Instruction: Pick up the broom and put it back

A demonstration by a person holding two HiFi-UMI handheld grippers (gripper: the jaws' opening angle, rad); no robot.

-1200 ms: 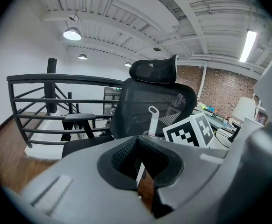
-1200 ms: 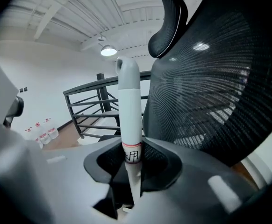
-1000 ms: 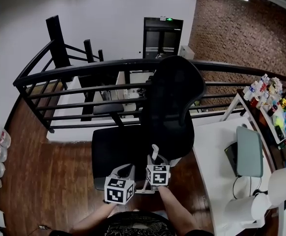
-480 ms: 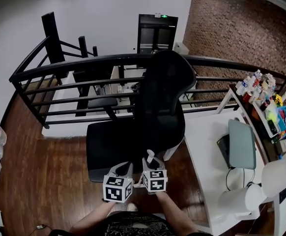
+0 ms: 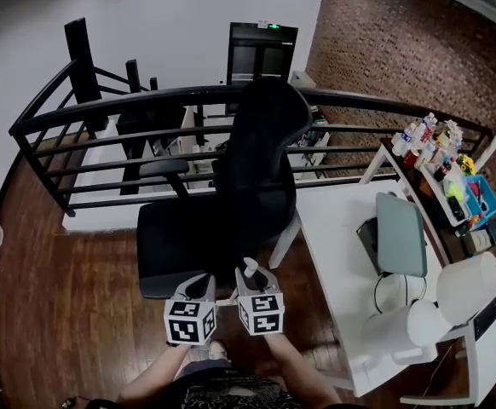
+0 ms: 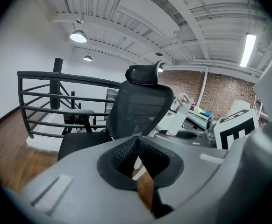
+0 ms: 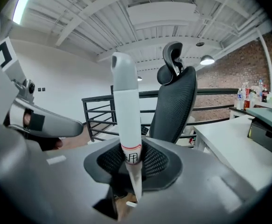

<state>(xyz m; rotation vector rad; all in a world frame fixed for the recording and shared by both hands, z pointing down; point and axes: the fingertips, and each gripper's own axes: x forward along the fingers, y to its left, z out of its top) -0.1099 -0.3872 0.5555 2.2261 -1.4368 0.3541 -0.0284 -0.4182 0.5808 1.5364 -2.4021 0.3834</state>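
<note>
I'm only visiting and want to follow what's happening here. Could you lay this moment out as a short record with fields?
Right gripper: shut on the broom handle, which stands upright
Left gripper: shut, nothing between its jaws
Broom head: not in view
Ahead: black chair, with a black railing behind it
To the right: white desk
Floor: dark wood

A black office chair (image 5: 248, 186) stood at the centre of the frame on a wooden floor (image 5: 69, 313), backed by a black railing (image 5: 77, 118). At right, a white worktop (image 5: 342, 254) carried a grey-green case (image 5: 399, 233). Brick wall (image 5: 384, 49) filled the upper right.
</note>
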